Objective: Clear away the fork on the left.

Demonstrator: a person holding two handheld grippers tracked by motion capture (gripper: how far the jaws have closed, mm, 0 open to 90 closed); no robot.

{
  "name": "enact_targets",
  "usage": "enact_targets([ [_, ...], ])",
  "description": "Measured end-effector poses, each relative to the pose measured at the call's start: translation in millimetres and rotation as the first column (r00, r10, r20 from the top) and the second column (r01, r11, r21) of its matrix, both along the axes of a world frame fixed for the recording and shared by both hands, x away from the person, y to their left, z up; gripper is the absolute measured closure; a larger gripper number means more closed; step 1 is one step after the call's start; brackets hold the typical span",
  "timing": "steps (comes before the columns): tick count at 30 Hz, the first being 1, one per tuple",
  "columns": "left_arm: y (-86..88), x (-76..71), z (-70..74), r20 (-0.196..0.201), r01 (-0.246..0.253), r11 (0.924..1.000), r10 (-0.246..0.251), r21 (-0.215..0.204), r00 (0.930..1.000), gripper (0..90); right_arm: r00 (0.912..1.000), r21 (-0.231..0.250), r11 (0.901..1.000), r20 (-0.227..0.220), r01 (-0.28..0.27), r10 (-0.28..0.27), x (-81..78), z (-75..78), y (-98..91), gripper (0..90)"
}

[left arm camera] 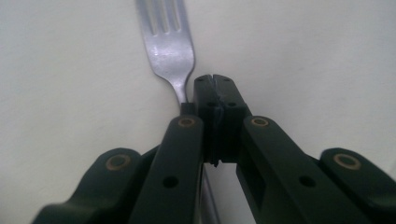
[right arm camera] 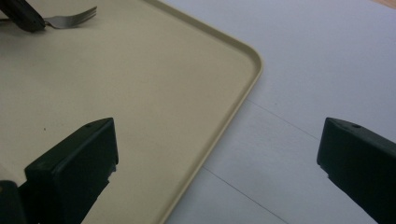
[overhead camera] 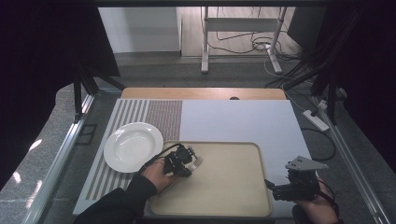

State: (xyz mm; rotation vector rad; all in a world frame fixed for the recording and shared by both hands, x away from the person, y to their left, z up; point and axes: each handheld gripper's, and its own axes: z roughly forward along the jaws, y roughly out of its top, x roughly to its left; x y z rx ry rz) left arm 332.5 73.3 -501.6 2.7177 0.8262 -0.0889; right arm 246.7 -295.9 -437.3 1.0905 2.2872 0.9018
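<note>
High view: a beige tray lies on the white table, near the person's edge. A white plate rests on a striped placemat, just beside the tray's left rim. The left gripper sits over the tray's upper left part, held by the left hand; the metal fork pokes out at its tip. The right gripper hangs at the tray's lower right corner, with a grey three-cornered plate on top. No writing or labels readable anywhere in this view.

Left gripper view: both black jaws are pressed together at the tips. The fork lies on the tray surface, tines pointing away. Its neck runs along the left side of the closed tips and passes beneath the jaws; the handle reappears low in the frame. Jaws clenched; whether the neck is actually pinched or merely beside them, cannot tell. No stamp legible on the fork.

Right gripper view: jaws stand wide apart, released, with nothing between them. The tray's rounded corner runs between them, white table beyond. The fork shows far off at the top left, at the left gripper's tip.
</note>
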Motion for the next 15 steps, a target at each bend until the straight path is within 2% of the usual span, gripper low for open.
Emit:
enact_targets([
  [1, 6.5, 3.6, 0.0, 0.004, -0.023, 0.9997, 0.023, 0.007, 0.9997, 88.7, 1.0, 0.001, 1.0, 0.0, 0.0, 0.0, -0.1, 0.1, -0.1, 0.0],
  [7, 23.4, 11.8, -0.4, 0.007, -0.078, 0.9969, 0.078, 0.014, 0.9969, 88.6, 1.0, -0.004, 1.0, 0.0, -0.003, 0.003, -0.1, 0.1, 0.2, 0.0],
  [11, 38.8, 18.4, -1.1, 0.003, -0.129, 0.9916, 0.129, 0.014, 0.9917, 88.6, 1.0, -0.004, 1.0, -0.001, -0.004, 0.004, -0.2, 0.1, 0.3, 0.0],
  [15, 46.5, 21.3, -1.5, 0.002, -0.151, 0.9885, 0.151, 0.014, 0.9886, 88.6, 1.0, -0.004, 1.0, -0.001, -0.004, 0.004, -0.2, 0.1, 0.3, 0.0],
])
